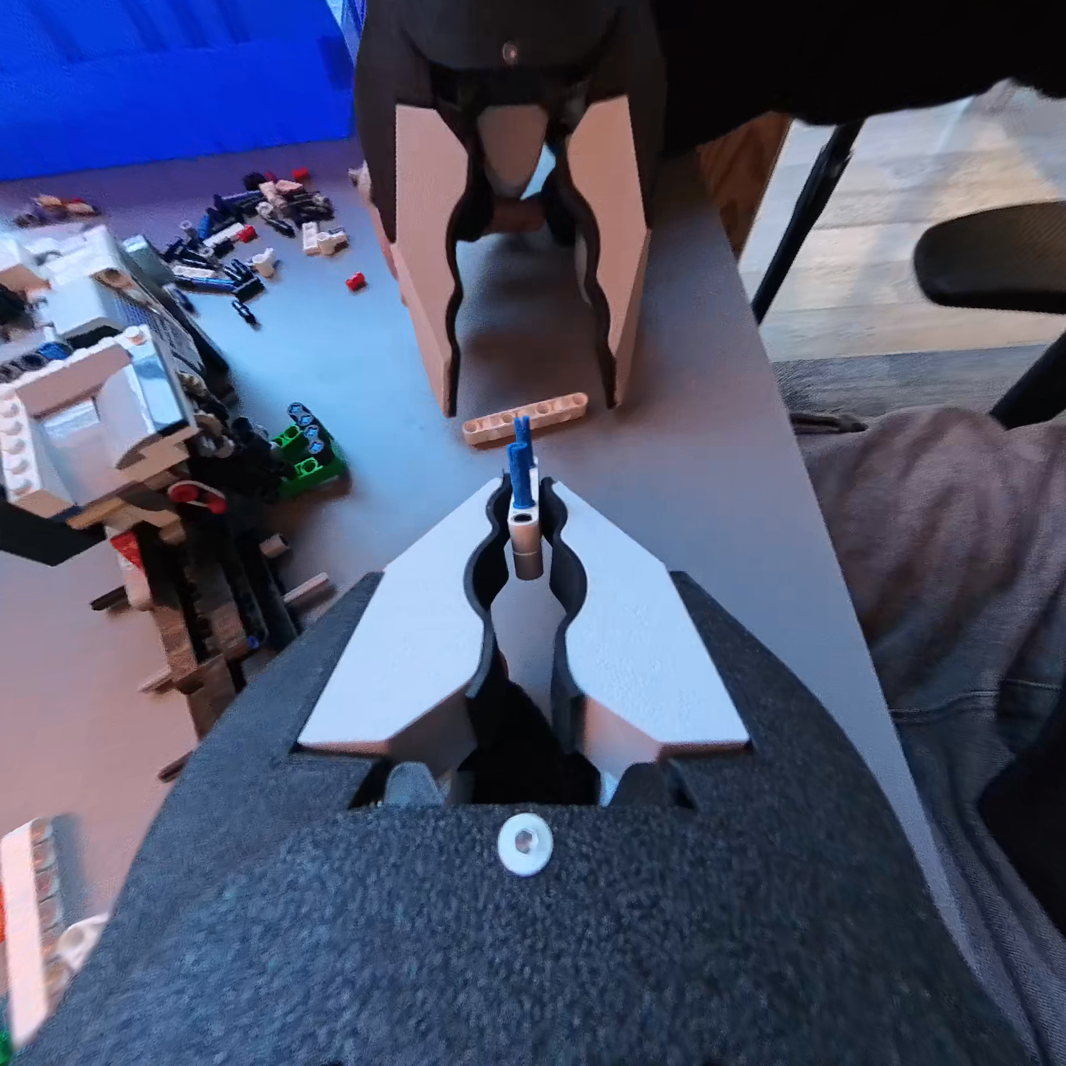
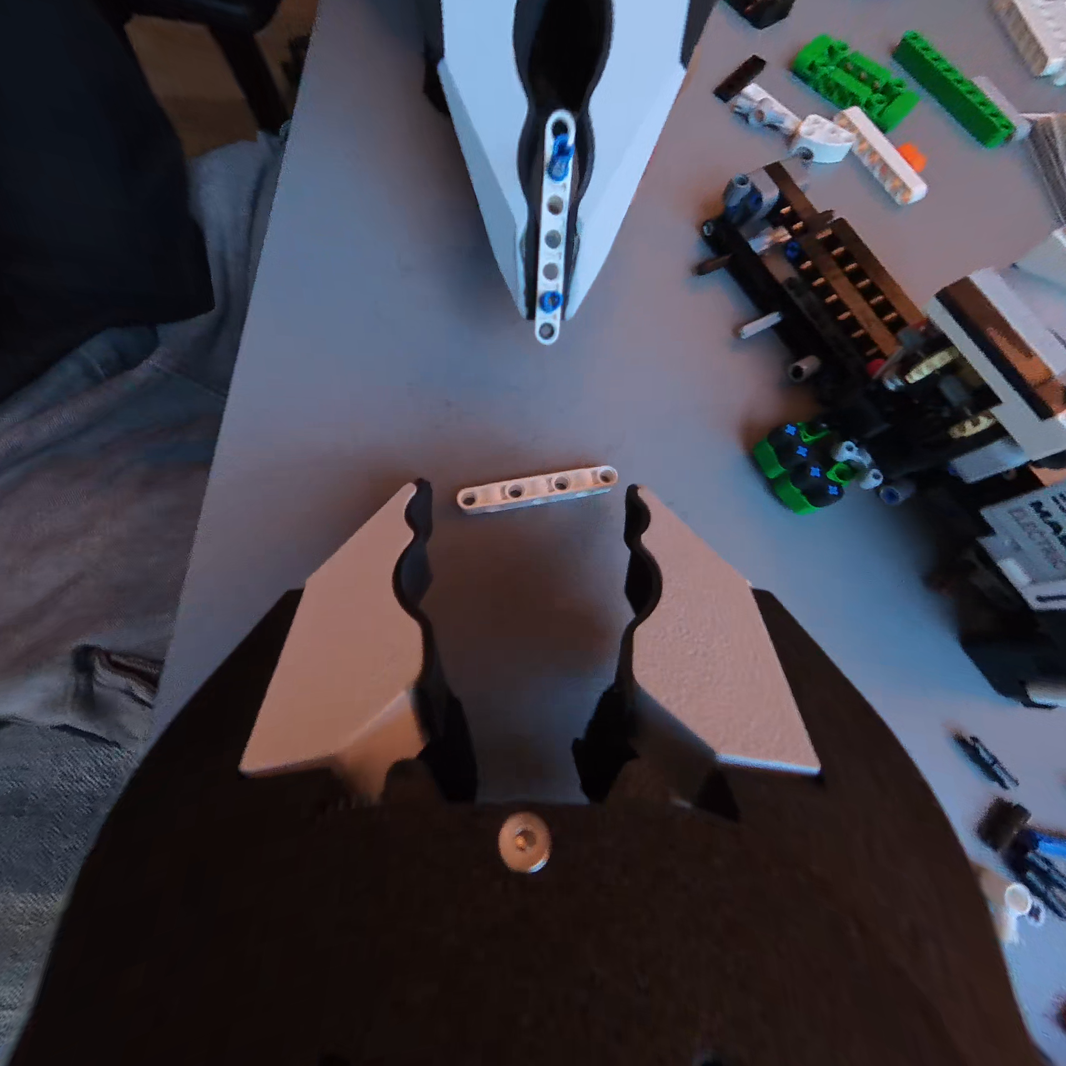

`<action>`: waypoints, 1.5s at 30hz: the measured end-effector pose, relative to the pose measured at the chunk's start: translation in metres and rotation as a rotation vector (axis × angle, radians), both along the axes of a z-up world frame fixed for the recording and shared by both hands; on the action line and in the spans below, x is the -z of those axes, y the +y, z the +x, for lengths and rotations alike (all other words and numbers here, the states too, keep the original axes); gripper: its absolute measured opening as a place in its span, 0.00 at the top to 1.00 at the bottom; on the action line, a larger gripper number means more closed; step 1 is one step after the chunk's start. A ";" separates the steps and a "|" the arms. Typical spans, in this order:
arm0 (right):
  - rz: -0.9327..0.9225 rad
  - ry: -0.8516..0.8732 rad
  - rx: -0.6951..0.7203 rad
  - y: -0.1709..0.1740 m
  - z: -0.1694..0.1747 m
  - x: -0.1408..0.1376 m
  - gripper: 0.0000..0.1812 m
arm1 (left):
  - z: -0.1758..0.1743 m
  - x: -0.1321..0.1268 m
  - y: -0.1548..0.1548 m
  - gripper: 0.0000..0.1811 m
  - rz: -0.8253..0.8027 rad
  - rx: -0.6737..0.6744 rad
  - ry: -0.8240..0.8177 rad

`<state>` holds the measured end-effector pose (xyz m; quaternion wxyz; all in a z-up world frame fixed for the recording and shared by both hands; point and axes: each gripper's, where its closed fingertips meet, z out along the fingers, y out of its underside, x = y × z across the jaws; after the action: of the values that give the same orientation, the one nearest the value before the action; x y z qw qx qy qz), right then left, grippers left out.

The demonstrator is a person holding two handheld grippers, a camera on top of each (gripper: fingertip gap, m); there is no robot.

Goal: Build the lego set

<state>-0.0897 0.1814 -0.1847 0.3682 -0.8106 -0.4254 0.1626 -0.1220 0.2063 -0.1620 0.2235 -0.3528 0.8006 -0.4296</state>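
My left gripper (image 1: 522, 490) is shut on a long white beam (image 1: 526, 536) that carries blue pins (image 1: 519, 461). Seen from the right wrist, this gripper (image 2: 545, 314) holds the beam (image 2: 552, 236) pointing toward me, its end sticking out past the fingertips. A short white beam (image 2: 536, 489) with several holes lies flat on the grey table (image 2: 375, 375), between the tips of my right gripper (image 2: 526, 490), which is open and empty. In the left wrist view the short beam (image 1: 496, 424) lies just beyond the blue pin, under the open right gripper (image 1: 530, 404).
A partly built black and white model (image 1: 115, 404) (image 2: 923, 375) stands beside the grippers, with a green and black piece (image 1: 308, 455) (image 2: 802, 467) next to it. Loose parts (image 1: 248, 231) and green bricks (image 2: 854, 81) lie farther off. The table edge (image 1: 807, 461) borders a person's lap. Spacing between my two grippers at the tips: around 6 cm.
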 end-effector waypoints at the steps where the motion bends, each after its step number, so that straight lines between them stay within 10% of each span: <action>1: 0.000 -0.015 -0.021 0.001 0.001 0.002 0.63 | -0.001 -0.002 -0.001 0.96 -0.032 0.008 0.017; 15: -0.032 0.020 -0.175 0.006 -0.003 0.005 0.69 | -0.002 -0.016 0.001 0.96 -0.264 0.043 0.108; 29: -0.116 0.064 0.872 0.007 0.012 -0.011 0.81 | 0.008 -0.025 0.016 0.96 -0.225 -0.082 -0.019; 41: 0.021 -0.190 0.961 0.013 0.014 0.001 0.96 | 0.002 -0.033 0.013 0.96 -0.250 -0.042 -0.065; 45: 0.482 -0.353 0.906 0.025 0.027 -0.073 0.96 | 0.000 -0.041 0.013 0.97 -0.367 -0.026 -0.026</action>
<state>-0.0629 0.2068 -0.1114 0.4999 -0.8204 -0.1139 -0.2531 -0.1216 0.2195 -0.1214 0.1713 -0.3924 0.7010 -0.5703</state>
